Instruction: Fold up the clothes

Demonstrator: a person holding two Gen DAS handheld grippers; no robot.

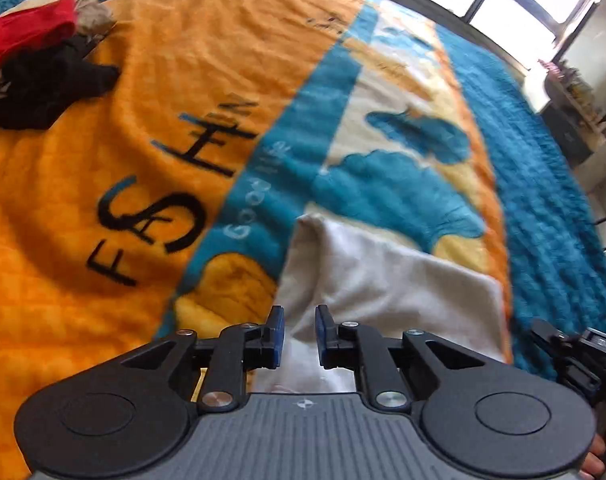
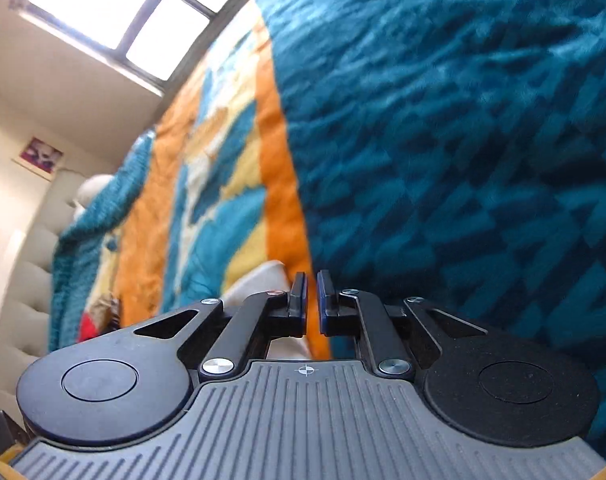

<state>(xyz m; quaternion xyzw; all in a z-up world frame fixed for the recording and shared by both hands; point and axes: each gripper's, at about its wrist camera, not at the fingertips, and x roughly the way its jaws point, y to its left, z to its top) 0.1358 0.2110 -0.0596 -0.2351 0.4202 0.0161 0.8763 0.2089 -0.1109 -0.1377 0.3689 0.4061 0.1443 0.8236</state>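
**Folded white garment lies flat, both claws empty**

The folded white cotton garment (image 1: 387, 280) lies on the orange-and-teal plush blanket (image 1: 103, 184), just under the left gripper (image 1: 299, 320), whose jaws stand apart on nothing. The right gripper (image 2: 311, 292), narrowly parted, also holds nothing. A red-and-black clothes heap (image 1: 35, 68) sits well apart, probably next.

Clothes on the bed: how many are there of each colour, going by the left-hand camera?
White: 1, folded garment right in front of the left gripper
Black: 1, in the far pile
Red: 1, in the same pile
Beige: 1, partly hidden behind it
Total: 4 visible
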